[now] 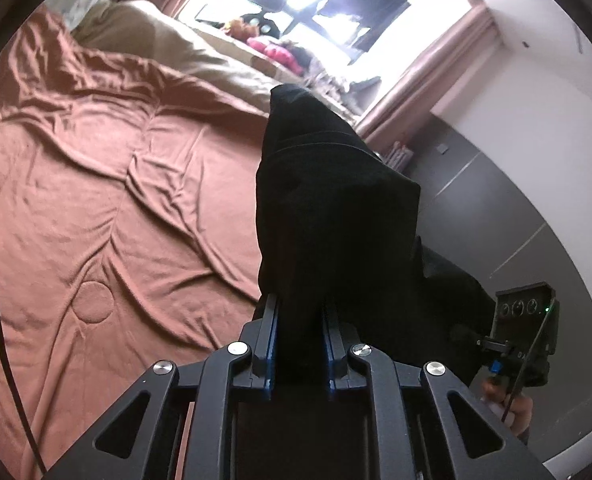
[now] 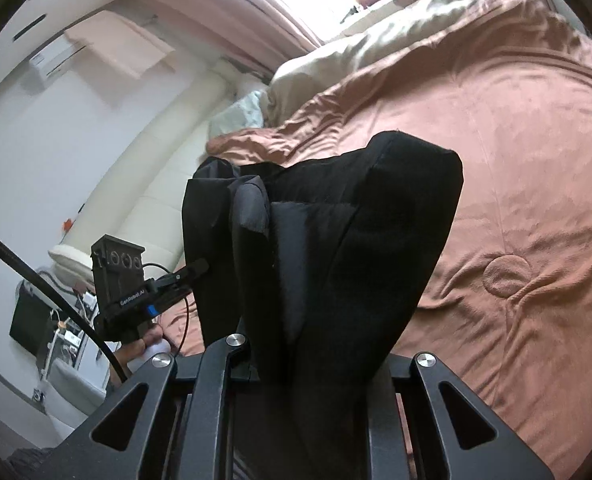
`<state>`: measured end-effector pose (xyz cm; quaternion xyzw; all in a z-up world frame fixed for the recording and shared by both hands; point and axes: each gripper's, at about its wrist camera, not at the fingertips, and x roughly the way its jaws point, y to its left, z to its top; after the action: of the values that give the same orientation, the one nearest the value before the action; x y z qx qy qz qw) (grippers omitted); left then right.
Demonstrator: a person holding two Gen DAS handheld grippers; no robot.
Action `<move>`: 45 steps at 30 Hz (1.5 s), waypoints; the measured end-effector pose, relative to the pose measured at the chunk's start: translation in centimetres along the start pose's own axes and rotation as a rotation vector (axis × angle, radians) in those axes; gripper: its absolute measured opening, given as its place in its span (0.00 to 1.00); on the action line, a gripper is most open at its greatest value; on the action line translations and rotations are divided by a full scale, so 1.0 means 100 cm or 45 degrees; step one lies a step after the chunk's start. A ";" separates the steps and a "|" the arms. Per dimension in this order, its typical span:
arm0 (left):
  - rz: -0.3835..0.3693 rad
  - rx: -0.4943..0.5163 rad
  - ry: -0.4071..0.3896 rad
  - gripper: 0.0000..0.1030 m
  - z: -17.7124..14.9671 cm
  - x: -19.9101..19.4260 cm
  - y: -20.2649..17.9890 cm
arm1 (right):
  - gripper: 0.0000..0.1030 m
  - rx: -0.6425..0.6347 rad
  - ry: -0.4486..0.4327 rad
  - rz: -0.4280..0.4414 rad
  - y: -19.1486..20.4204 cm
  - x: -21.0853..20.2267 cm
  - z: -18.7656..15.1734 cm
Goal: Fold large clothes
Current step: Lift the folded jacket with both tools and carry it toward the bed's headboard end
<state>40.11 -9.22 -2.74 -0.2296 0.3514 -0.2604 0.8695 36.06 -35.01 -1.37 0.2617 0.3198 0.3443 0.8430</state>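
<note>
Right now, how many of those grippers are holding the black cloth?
2. The left gripper clamps one part of the black garment; the right gripper clamps another, both raised above the brown bedspread.

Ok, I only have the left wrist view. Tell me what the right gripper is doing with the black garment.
Observer: The right gripper is shut on the black garment, which drapes over and hides its fingers.
Operator: Report what lies under it.
Observer: The brown bedspread, wrinkled, with nothing else on the part it sees.
Operator: Say whether the left gripper shows there.
Observer: Yes, the left gripper shows side-on, its tip against the garment's far edge.
</note>
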 end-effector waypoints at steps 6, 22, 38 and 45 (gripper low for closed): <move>-0.053 0.093 -0.099 0.16 -0.007 -0.050 -0.033 | 0.11 -0.097 -0.089 0.023 0.041 -0.027 -0.024; -0.041 0.172 -0.351 0.16 0.000 -0.200 -0.065 | 0.10 -0.337 -0.174 0.089 0.127 -0.051 -0.050; 0.177 0.138 -0.545 0.16 -0.012 -0.349 -0.014 | 0.10 -0.481 -0.076 0.305 0.171 0.032 -0.038; 0.243 0.082 -0.618 0.16 -0.020 -0.398 0.034 | 0.10 -0.531 0.009 0.346 0.194 0.083 -0.027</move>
<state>15.09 17.41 13.57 -0.2231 0.1443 -0.1255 0.9558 30.76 -16.07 6.67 0.1214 0.2065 0.5140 0.8237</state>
